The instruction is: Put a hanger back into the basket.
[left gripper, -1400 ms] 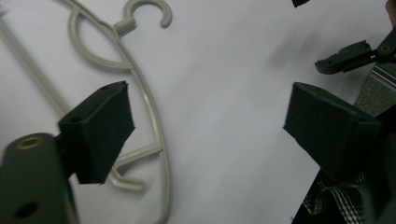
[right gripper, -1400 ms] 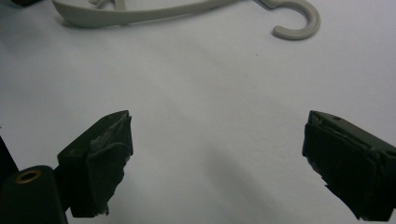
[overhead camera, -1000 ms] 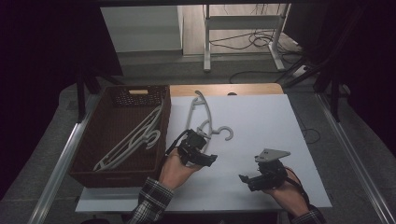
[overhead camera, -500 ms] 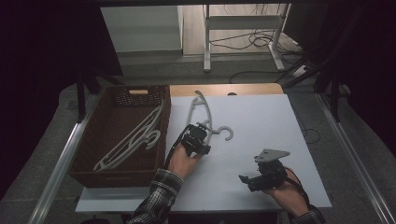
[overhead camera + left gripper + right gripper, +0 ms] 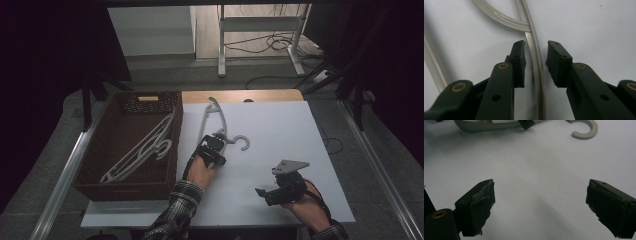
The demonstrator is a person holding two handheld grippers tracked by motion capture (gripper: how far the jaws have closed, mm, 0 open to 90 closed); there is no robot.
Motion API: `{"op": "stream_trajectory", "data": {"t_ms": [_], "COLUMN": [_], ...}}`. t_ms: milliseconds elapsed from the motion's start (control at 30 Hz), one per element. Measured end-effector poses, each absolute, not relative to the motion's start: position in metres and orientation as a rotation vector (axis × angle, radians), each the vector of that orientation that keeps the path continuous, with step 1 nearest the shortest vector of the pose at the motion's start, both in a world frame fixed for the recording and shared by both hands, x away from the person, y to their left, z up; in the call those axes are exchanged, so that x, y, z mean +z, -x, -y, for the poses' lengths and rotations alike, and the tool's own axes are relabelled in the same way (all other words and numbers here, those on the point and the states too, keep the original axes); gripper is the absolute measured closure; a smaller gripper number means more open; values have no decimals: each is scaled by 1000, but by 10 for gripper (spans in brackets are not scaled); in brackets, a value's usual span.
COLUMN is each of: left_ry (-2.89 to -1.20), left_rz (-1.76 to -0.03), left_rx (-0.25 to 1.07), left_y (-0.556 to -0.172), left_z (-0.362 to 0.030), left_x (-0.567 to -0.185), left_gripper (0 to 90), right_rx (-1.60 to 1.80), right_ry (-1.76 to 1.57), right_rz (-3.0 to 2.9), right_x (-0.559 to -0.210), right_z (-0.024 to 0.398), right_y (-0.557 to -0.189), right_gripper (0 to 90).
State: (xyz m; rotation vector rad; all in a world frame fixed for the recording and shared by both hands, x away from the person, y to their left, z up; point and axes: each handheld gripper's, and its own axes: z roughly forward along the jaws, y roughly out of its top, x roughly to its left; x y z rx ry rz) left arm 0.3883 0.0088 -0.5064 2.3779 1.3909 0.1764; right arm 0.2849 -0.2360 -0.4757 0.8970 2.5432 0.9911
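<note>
Left claw [image 5: 216, 145] has dropped astride hanger [image 5: 209, 117], hook [image 5: 243, 143] rightward.

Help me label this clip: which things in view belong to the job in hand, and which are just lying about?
In the job:
- left gripper, jaws just closing around the hanger bar, gaps still showing
- hanger on the table
- brown basket
- hangers in the basket

Lying about:
- right gripper, open, idle over the white table
- metal stand behind
- floor cables

A hanger [image 5: 212, 120] lies on the table [image 5: 280, 125], right of the basket [image 5: 100, 180] holding hangers [image 5: 142, 150].
</note>
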Motion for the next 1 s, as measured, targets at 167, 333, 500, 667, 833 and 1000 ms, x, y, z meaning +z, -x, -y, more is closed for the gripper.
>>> {"op": "stream_trajectory", "data": {"t_ms": [167, 333, 500, 667, 833, 1000], "left_ry": [-2390, -2411, -2438, -2438, -2415, -2403], "left_rz": [-1413, -1416, -1367, -1325, -1251, -1172], "left_rx": [184, 189, 187, 169, 162, 162], "left_y": [-388, -387, -385, -385, -383, -381], "left_z": [-6, -10, -12, -14, -16, -16], "left_x": [-505, -504, -504, -501, -488, -470], "left_gripper": [771, 801, 819, 822, 823, 824], "right_rx": [991, 990, 986, 986, 986, 983], "right_ry": [-896, -896, -894, -894, -895, -895], "right_rz": [-2547, -2547, -2551, -2550, -2553, -2553], "right_x": [-476, -476, -476, -476, -477, -477], "right_z": [236, 236, 235, 236, 235, 235], "right_y": [-285, -285, -285, -285, -285, -285], "right_gripper": [91, 92, 92, 92, 92, 93]}}
